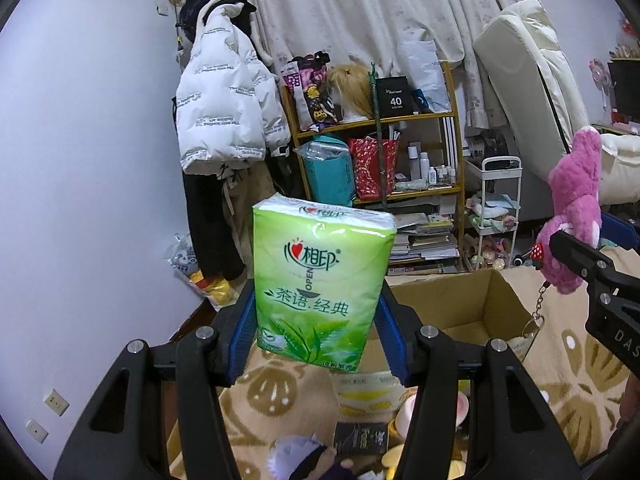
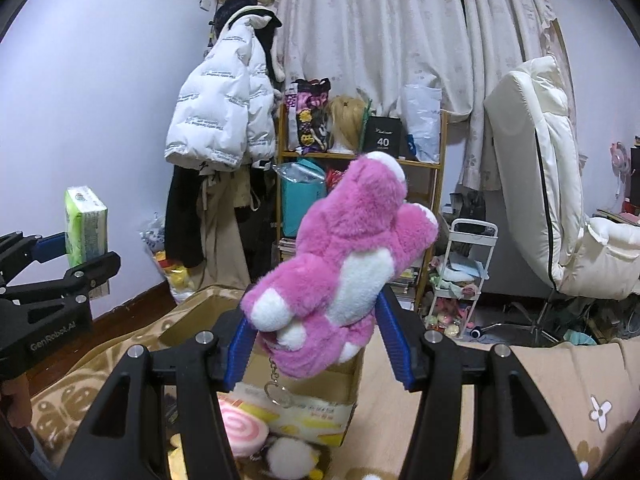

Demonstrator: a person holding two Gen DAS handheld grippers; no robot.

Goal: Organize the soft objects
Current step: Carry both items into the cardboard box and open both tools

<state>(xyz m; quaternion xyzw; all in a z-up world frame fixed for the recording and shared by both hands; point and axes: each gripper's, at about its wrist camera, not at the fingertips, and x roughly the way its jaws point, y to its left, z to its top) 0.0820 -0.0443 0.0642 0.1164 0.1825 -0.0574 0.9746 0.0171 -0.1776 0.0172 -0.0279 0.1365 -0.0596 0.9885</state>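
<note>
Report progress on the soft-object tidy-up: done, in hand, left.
Done: nothing clearly packed; the cardboard box shows an open, seemingly bare interior. In hand: left tongs grip the green tissue pack, right tongs grip the pink plush, both lifted near the box. Left: a pink swirl cushion, a white fluffy toy and a dark-haired doll lie on the blanket.

Tissue pack [image 1: 322, 286]: frame centre, between left gripper [image 1: 316, 332] fingers. Cardboard box [image 1: 472, 308]: lower right, behind it. Plush toy [image 1: 572, 216]: right edge, above box. Shelf [image 1: 376, 120]: upper centre, behind.
</note>
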